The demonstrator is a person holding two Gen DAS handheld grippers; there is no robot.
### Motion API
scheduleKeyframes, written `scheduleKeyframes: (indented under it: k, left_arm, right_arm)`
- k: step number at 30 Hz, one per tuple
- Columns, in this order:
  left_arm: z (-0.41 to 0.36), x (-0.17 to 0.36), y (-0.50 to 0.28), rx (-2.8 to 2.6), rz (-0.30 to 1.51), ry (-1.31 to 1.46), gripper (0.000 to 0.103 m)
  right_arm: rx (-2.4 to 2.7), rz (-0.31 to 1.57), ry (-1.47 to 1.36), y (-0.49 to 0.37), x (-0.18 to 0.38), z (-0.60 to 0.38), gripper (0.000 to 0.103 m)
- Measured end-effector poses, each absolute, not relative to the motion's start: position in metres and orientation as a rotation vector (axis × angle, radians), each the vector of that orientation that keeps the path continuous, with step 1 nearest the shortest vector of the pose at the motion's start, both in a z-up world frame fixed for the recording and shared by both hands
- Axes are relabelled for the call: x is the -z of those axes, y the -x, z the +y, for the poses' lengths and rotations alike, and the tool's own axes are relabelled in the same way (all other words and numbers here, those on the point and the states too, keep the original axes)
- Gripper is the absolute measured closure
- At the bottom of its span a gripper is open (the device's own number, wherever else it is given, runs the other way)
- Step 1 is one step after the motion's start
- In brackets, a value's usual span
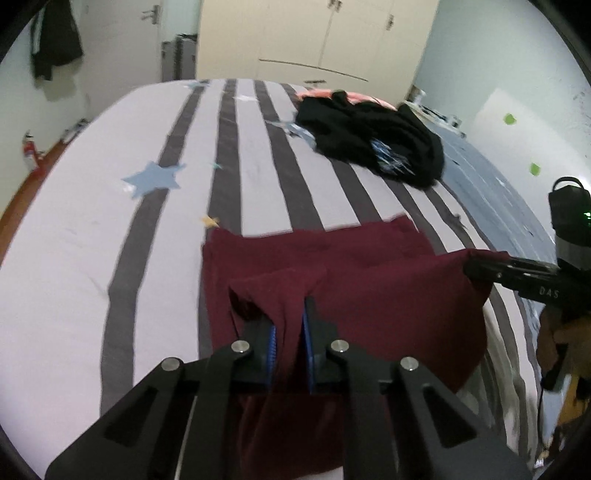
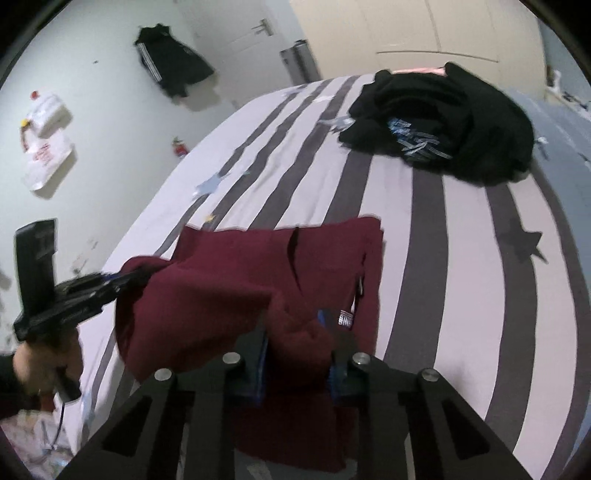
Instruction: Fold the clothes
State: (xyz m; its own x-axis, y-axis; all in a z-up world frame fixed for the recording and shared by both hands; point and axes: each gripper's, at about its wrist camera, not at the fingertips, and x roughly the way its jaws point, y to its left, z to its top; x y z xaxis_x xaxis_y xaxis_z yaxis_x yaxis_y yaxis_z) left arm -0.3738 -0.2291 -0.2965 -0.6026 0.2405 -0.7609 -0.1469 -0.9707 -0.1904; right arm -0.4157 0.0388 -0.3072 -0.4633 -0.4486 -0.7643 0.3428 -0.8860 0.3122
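Maroon garment (image 1: 332, 258) spread on the striped bed cover (image 1: 74, 258), its far half lying flat, its near edge lifted off the cover by both claws. Left gripper (image 1: 290, 317) clamped on a bunched fold at the garment's near left part, cloth pinched between the blue pads. Right gripper (image 2: 295, 328) clamped on a thick wad at the garment's near right part, beside a small white label (image 2: 346, 318); seen from the left wrist, its tip buried in the garment's right corner. Beyond the garment's far edge, well apart, a crumpled black garment (image 2: 443, 122) with blue print. Past that, pale wardrobe doors (image 1: 314, 33).
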Motion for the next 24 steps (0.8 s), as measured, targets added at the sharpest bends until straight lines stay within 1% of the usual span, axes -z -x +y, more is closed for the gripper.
scheduleKeyframes:
  k: [5,9,13,17,19,20,21,22,24]
  left_arm:
    - [-0.235,0.28,0.393,-2.697,-0.191,1.252,0.093]
    - [-0.239,0.272,0.413,-2.708,-0.19,1.257,0.093]
    - [-0.238,0.296,0.441,-2.683,-0.177,1.342,0.093]
    - [-0.234,0.33,0.457,-2.671,-0.129,1.422,0.092]
    - [-0.23,0.344,0.46,-2.678,-0.087,1.439,0.091]
    - [-0.23,0.343,0.459,-2.689,-0.096,1.426,0.09]
    - [-0.234,0.34,0.458,-2.7,-0.132,1.421,0.089]
    - [-0.238,0.336,0.457,-2.711,-0.17,1.416,0.087]
    - [-0.246,0.33,0.455,-2.732,-0.246,1.405,0.072]
  right_arm:
    - [2.394,-0.187,-1.266,0.444,0.29,0.032,0.084]
    - [2.406,-0.158,-1.274,0.469,0.278,0.025,0.084]
    - [2.4,-0.128,-1.363,0.496,0.297,0.018,0.084]
    - [2.382,-0.095,-1.461,0.516,0.335,0.011,0.084]
    - [2.389,-0.067,-1.484,0.519,0.347,0.009,0.081]
    - [2.401,-0.061,-1.481,0.519,0.348,0.01,0.078]
    - [2.415,-0.082,-1.461,0.518,0.345,0.013,0.074]
    - [2.429,-0.117,-1.432,0.516,0.341,0.019,0.073]
    - [2.478,-0.178,-1.366,0.51,0.329,0.032,0.064]
